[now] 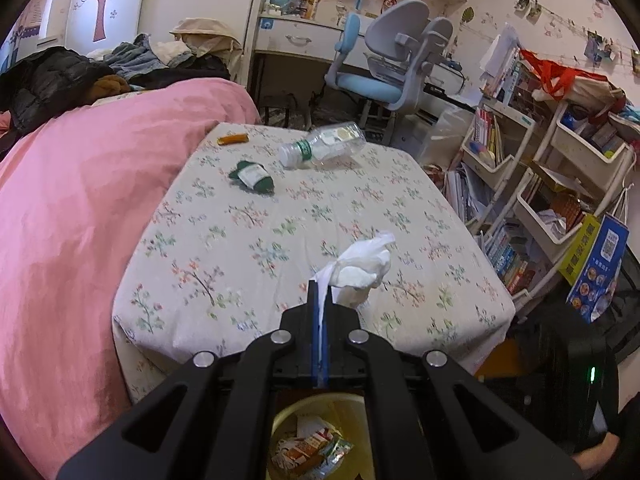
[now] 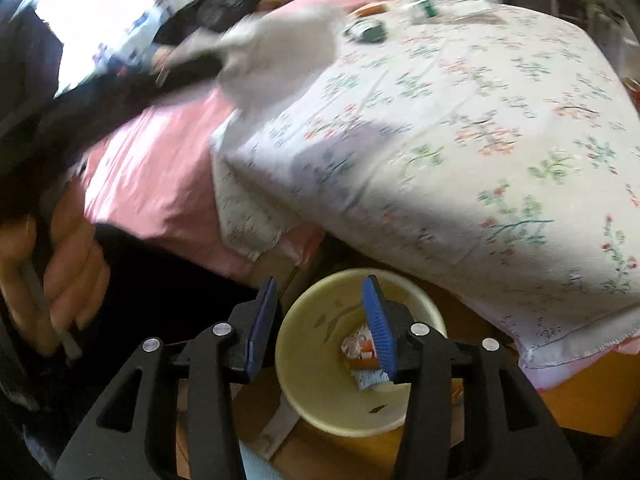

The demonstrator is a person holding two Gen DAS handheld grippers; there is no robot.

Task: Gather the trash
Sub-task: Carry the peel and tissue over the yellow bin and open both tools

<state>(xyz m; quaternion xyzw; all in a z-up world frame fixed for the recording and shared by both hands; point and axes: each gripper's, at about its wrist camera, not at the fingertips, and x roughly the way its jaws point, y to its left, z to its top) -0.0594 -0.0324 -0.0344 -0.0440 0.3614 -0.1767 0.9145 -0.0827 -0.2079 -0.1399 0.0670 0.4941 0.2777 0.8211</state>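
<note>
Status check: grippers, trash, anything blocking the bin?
Left gripper shut on tissue. Right gripper open over bin, nothing between jaws. Bottle, green wrapper remain. Bin unobstructed.

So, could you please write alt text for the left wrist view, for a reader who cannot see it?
The left gripper, jaws shut, pinches a crumpled white tissue above a floral bedsheet. Farther off on the sheet lie a clear plastic bottle, a green wrapper and an orange wrapper; below is a yellow bin holding wrappers.

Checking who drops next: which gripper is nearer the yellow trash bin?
Right. The right gripper hangs open directly above the yellow trash bin. The left gripper, shut on a crumpled tissue, is over the bed's edge, with the bin below and behind its jaws.
</note>
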